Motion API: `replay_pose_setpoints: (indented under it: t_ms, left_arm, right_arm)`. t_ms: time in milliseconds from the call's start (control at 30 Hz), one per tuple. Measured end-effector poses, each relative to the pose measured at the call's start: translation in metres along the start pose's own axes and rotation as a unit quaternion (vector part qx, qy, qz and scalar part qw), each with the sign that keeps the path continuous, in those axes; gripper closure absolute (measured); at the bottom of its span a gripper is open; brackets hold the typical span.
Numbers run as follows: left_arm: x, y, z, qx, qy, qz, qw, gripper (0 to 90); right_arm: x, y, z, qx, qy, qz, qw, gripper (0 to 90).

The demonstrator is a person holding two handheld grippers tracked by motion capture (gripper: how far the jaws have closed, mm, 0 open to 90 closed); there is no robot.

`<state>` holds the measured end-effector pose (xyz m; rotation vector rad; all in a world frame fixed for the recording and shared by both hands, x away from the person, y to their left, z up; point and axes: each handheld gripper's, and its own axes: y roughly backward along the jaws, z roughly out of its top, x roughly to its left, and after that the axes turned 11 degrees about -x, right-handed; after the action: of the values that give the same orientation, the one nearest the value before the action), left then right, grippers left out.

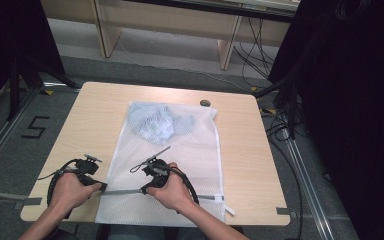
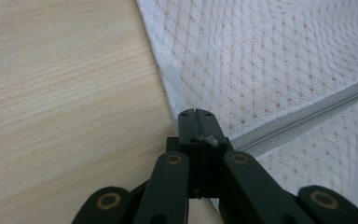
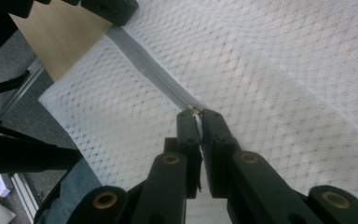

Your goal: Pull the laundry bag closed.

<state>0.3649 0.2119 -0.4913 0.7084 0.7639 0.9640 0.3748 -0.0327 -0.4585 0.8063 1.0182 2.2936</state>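
A white mesh laundry bag [image 1: 190, 150] lies flat on the wooden table [image 1: 90, 115], and a light-blue garment [image 1: 155, 122] shows through its far end. A grey zipper [image 1: 122, 191] crosses its near end. My left gripper [image 1: 102, 186] is shut on the bag's left edge where the zipper ends; in the left gripper view its jaws [image 2: 196, 112] meet on the mesh [image 2: 261, 56] beside the zipper [image 2: 307, 116]. My right gripper [image 1: 144, 190] is shut on the zipper slider [image 3: 193, 109], a short way along the zipper [image 3: 144, 60] from the left gripper [image 3: 116, 9].
A small dark round object [image 1: 205, 103] sits near the table's far edge. The bag's near end hangs over the front edge by the person's lap. Black stands and cables [image 1: 285, 110] crowd the right side. Wooden furniture legs [image 1: 227, 47] stand behind.
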Motion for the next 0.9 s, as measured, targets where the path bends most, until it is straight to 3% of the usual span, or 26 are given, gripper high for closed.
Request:
replay_pose_setpoints:
  t_ms: [167, 200, 233, 267, 467, 633, 833, 867, 900]
  left_arm:
    - [-0.0004, 0.0003, 0.0, 0.002, -0.002, 0.0, 1.0, 89.9]
    - [-0.0003, 0.0005, 0.0, 0.004, -0.003, 0.0, 1.0, 90.0]
    - [0.0006, 0.0012, 0.0004, 0.011, -0.011, -0.001, 0.9999, 90.0]
    - [-0.0009, 0.0004, 0.0003, 0.005, -0.003, 0.0, 1.0, 90.0]
    - [0.0002, 0.001, 0.0003, 0.009, -0.009, -0.001, 0.9999, 89.9]
    - [-0.0012, -0.0001, 0.0003, 0.001, 0.002, 0.001, 1.0, 90.0]
    - [-0.0012, -0.0004, -0.0001, -0.001, 0.002, 0.001, 1.0, 90.0]
    - [0.0, 0.0009, 0.0007, 0.01, -0.008, 0.0, 0.9999, 90.0]
    - [-0.0015, -0.0002, 0.0003, 0.001, 0.002, 0.001, 1.0, 90.0]
  right_arm:
    - [-0.0007, 0.0017, -0.0009, 0.0, -0.005, 0.0, 1.0, 87.1]
    - [-0.0022, 0.0021, -0.0012, -0.003, 0.004, 0.003, 1.0, 87.2]
    - [-0.0008, 0.0026, -0.0013, -0.001, -0.006, 0.003, 1.0, 87.1]
    - [-0.0013, 0.0032, -0.0017, 0.001, -0.005, 0.003, 1.0, 87.1]
    - [-0.0047, 0.0043, -0.0027, -0.002, -0.003, -0.003, 1.0, 87.1]
    - [-0.0045, 0.0059, -0.0024, -0.002, -0.004, -0.003, 1.0, 87.1]
    - [-0.005, 0.0056, -0.0028, -0.002, -0.002, -0.004, 1.0, 87.2]
    - [-0.005, 0.0053, -0.003, 0.001, 0.0, -0.003, 1.0, 87.2]
    - [-0.005, 0.0055, -0.0032, 0.001, -0.002, -0.004, 1.0, 87.2]
